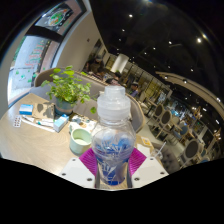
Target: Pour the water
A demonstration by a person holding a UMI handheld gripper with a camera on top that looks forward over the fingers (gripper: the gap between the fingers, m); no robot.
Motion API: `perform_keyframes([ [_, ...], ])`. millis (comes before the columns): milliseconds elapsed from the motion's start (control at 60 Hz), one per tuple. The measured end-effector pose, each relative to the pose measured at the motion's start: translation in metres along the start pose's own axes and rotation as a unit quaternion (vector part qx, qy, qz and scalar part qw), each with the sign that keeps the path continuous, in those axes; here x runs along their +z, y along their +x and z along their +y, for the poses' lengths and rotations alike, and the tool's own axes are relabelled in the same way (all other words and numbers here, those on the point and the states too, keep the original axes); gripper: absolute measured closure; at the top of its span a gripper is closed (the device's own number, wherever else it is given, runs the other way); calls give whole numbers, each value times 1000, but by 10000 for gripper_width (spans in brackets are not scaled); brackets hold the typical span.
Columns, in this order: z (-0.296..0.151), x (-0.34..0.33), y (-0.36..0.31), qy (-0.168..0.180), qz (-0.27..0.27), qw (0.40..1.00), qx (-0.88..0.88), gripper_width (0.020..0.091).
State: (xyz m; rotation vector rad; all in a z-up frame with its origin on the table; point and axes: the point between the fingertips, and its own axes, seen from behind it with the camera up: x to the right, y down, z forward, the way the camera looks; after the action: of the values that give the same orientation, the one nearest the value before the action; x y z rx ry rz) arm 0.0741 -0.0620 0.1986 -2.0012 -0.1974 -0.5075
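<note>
gripper (112,160) fingers clamped on bottle (113,135), upright, cap on. cup (80,139) just ahead, beside plant (68,88). carry step; next: tilt over cup.

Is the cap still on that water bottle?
Yes, the water bottle, standing between the gripper's fingers, has its white cap in place on top.

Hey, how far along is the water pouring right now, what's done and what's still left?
Done: the water bottle is picked up, the gripper shut on it, pink pads against its sides. In hand: it is held upright, white cap on, above the table. Left: uncapping, moving over the green cup beside the potted plant, and tilting to pour.
</note>
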Motion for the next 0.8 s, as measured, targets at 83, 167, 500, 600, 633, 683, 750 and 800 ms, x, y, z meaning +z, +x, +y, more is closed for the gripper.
perform_keyframes([
  [83,-24,24,36,4,44,995,-94,745],
  [167,-42,53,64,3,87,977,-197,745],
  [500,-80,170,66,23,167,785,-596,747],
  [600,-72,191,51,19,158,723,-672,748],
  [633,-67,197,50,14,158,702,-695,748],
  [683,-65,204,47,9,159,670,-725,745],
  [750,-61,210,40,13,150,643,-751,746],
  [800,-59,211,33,17,144,635,-759,746],
])
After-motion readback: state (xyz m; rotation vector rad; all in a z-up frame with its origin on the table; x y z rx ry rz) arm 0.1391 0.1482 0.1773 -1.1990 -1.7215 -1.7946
